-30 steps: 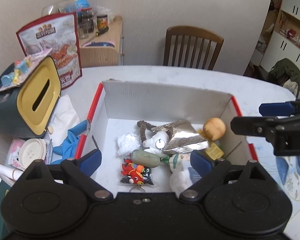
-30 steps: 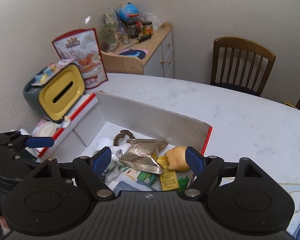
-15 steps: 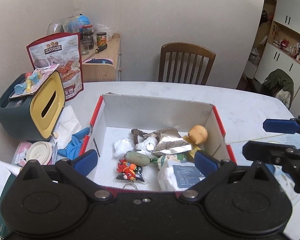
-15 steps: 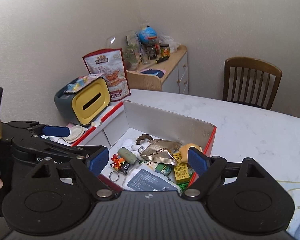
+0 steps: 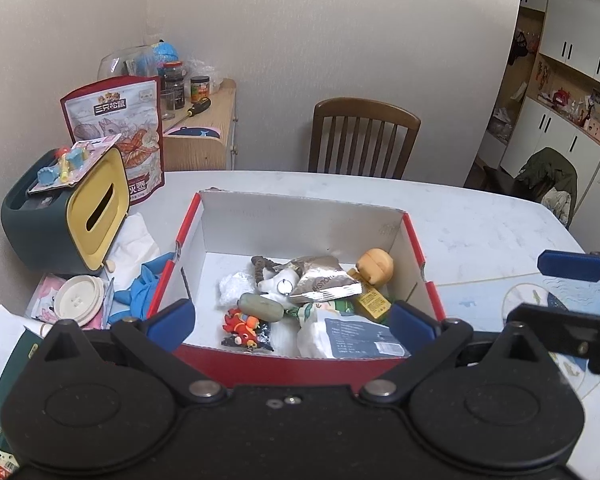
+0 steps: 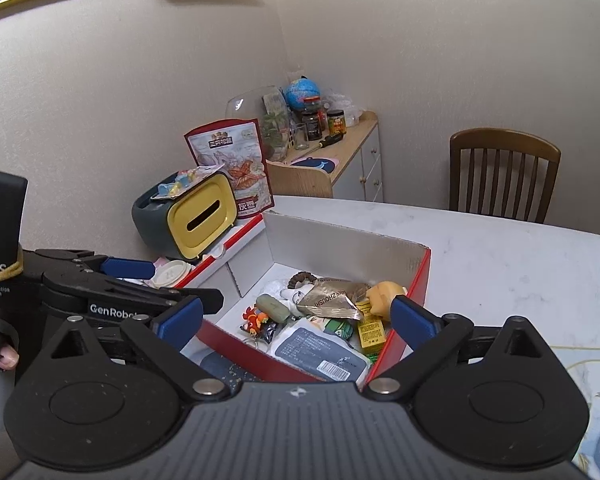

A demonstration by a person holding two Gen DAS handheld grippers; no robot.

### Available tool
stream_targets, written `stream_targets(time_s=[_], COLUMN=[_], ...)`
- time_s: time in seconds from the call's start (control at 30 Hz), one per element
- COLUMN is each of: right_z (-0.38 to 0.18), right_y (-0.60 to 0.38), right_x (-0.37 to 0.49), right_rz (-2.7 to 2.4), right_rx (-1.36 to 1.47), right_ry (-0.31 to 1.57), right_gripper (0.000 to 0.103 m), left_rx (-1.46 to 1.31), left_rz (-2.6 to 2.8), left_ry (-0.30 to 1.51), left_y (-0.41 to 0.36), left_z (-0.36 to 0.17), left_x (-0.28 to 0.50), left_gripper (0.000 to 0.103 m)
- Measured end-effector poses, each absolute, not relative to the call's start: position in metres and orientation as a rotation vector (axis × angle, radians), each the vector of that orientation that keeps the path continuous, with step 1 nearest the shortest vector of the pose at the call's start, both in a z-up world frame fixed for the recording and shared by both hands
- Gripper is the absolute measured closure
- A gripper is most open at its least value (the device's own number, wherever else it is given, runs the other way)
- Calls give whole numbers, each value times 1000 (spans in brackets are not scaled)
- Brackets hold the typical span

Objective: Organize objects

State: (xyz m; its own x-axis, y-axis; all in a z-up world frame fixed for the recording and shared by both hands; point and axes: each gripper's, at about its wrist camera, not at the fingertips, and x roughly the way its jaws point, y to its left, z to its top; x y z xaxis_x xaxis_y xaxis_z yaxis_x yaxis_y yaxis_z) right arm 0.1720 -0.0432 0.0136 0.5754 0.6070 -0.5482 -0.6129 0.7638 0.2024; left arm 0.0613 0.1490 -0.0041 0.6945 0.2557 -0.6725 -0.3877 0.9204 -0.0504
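A red cardboard box (image 5: 312, 354) with white inner walls sits on the white table; it also shows in the right wrist view (image 6: 418, 270). Inside lie a silver foil packet (image 5: 324, 280), a yellow round toy (image 5: 375, 266), a green oval piece (image 5: 260, 307), an orange figure keychain (image 5: 242, 326), a yellow carton (image 5: 372, 302) and a grey-blue pouch (image 5: 352, 340). My left gripper (image 5: 292, 322) is open and empty, above the box's near wall. My right gripper (image 6: 296, 318) is open and empty, above the box's near corner.
A green and yellow tissue box (image 5: 64, 216) stands left of the box, a snack bag (image 5: 116, 136) behind it. A white lid (image 5: 80, 298), blue cloth (image 5: 144, 286) and tissue lie beside the box. A wooden chair (image 5: 364, 136) and sideboard (image 5: 204, 136) stand behind the table.
Both grippers have pulled back and risen away from the box, so more of the box and room shows. Both stay open and empty. The box contents have not moved.
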Motion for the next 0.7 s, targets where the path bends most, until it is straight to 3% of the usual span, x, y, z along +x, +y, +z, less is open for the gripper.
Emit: stream_targets(time_s=[0.7], right_z=[7], right_y=[-57], right_x=[150], right_rz=[675], right_rx=[-6], right_ry=[632], right_gripper=[2], left_rx=[-138], left_rz=[351], left_ry=[694], left_y=[134], left_z=[-3], left_x=[60], left_gripper=[0])
